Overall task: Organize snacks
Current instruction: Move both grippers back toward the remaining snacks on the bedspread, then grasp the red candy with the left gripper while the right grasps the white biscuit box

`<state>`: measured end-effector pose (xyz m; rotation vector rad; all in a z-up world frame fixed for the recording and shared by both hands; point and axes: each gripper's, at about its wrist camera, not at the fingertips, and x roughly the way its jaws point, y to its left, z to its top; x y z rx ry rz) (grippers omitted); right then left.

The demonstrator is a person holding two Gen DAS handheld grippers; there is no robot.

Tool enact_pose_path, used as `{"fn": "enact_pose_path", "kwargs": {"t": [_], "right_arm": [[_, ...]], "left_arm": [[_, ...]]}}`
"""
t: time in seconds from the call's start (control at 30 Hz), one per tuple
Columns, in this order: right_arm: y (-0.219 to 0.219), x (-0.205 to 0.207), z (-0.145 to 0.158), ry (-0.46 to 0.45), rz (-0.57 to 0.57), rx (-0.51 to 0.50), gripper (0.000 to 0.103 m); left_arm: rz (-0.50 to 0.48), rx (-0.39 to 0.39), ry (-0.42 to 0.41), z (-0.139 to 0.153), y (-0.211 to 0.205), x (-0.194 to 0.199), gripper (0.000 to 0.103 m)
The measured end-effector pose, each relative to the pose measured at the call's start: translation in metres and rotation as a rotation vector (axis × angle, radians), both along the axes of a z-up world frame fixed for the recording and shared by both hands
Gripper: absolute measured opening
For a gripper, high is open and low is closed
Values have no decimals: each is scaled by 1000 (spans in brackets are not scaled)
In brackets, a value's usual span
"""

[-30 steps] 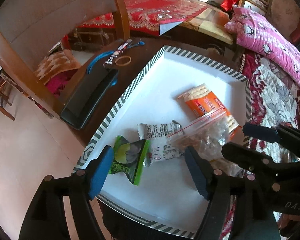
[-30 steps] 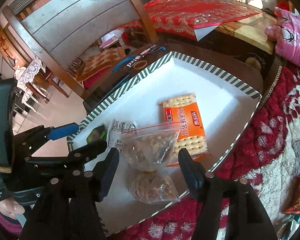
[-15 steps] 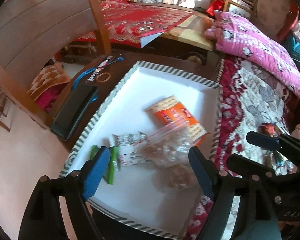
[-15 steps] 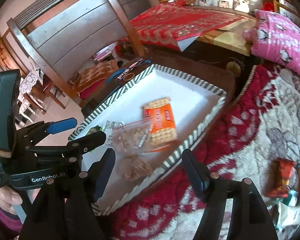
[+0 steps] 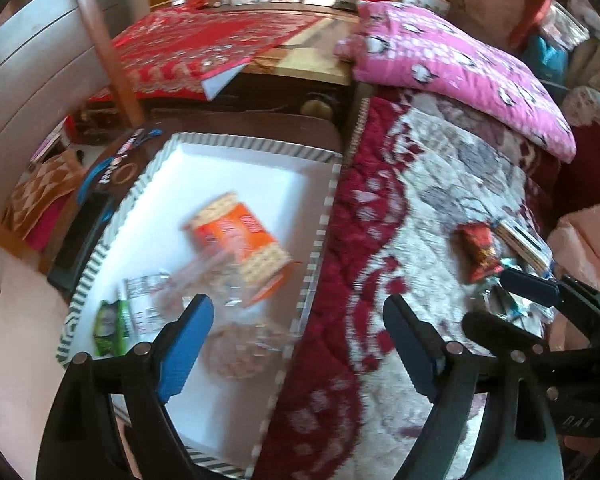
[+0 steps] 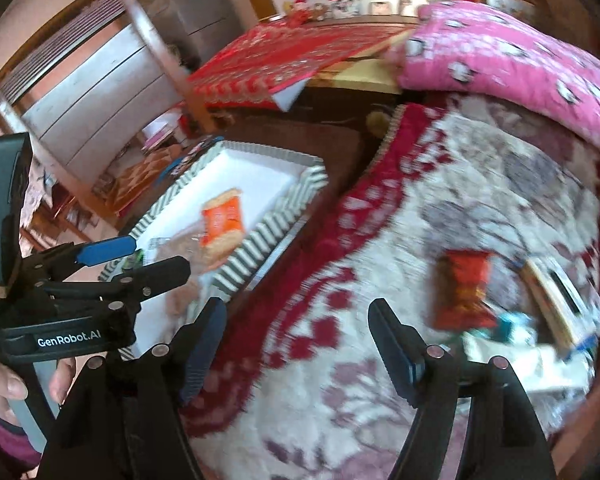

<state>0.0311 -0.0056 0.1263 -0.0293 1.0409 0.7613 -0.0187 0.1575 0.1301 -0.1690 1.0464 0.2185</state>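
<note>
Both tongs were empty and opening above the red and white patterned quilt (image 6: 380, 272).

The left tongs (image 5: 298, 336) hung over the edge of the white tray with a striped rim (image 5: 318, 240); the orange cracker packet (image 5: 240, 236) lay in it just ahead. The right tongs (image 6: 296, 340) hung over the quilt, and the red snack packet (image 6: 462, 290) lay ahead to their right.

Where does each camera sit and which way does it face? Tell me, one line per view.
Left wrist: on the left hand-held gripper, angled down at the striped tray and quilt; the right gripper's arms show.
Right wrist: on the right hand-held gripper, angled down at the quilt; the left gripper and fingers show.
Shared: tray, orange cracker pack, red snack bag.
</note>
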Motion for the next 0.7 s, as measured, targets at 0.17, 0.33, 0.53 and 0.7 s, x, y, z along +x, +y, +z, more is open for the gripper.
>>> {"fn": "enact_pose_path", "kwargs": {"t": [0.17, 0.33, 0.53, 0.7], "right_arm": [[-48, 1, -5, 10, -76, -16, 80], [-92, 1, -12, 24, -146, -36, 81], [-126, 3, -19, 45, -204, -41, 82], [-143, 6, -25, 59, -227, -39, 82]], "left_arm": [[-57, -2, 15, -5, -32, 13, 86], [-91, -18, 33, -11, -56, 27, 86], [-129, -34, 58, -21, -85, 49, 86], [-148, -56, 80, -32, -103, 71, 86]]}}
